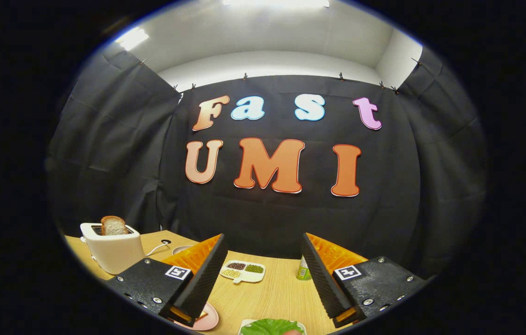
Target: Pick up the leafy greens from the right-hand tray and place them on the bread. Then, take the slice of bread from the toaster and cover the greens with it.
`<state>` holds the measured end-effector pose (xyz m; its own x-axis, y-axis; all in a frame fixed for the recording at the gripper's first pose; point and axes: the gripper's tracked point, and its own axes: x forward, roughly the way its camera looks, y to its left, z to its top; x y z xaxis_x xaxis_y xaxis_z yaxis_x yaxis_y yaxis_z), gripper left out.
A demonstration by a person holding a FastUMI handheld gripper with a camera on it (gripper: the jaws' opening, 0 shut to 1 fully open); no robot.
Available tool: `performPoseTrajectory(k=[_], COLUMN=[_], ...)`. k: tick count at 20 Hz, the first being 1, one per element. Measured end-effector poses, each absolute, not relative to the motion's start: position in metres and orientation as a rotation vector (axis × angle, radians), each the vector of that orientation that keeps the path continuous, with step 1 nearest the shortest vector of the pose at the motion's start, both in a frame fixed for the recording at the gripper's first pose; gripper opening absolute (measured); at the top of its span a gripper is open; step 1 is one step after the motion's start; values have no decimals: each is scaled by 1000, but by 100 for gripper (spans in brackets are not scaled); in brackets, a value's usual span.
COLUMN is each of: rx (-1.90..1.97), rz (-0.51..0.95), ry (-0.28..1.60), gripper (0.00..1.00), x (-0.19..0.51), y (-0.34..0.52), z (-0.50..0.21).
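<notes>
At the lower left of the frame a white toaster (pixel 113 251) is sitting on the wooden table (pixel 272 291), and a slice of bread (pixel 113 225) is still sticking up out of its slot — so the covering step is not yet done. Just right of that, the gripper's left finger (pixel 197 279) is reaching forward, and under its tip the edge of a pink plate (pixel 207 320) is peeking out; what is lying on it I cannot tell. The gripper (pixel 263 316) is standing wide open, holding nothing. Between the fingers and beyond them, a small white divided dish (pixel 243 271) is resting with dark beans, green beans and pale beans in separate compartments. At the bottom centre, just ahead of the fingers, the leafy greens (pixel 269 326) are lying on a white tray (pixel 244 325), with something reddish beside them — apparently untouched, so the task seems to be only starting. Further right, beside the right finger (pixel 325 279), a small green bottle (pixel 303 270) is standing upright.
</notes>
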<state>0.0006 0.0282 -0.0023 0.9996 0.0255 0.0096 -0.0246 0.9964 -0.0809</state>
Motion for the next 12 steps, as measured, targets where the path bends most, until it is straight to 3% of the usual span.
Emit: performPoseTrajectory(k=[12], rx=[-92], rz=[-13], ry=[203], gripper=[96], x=[-8], y=[0], z=[-68])
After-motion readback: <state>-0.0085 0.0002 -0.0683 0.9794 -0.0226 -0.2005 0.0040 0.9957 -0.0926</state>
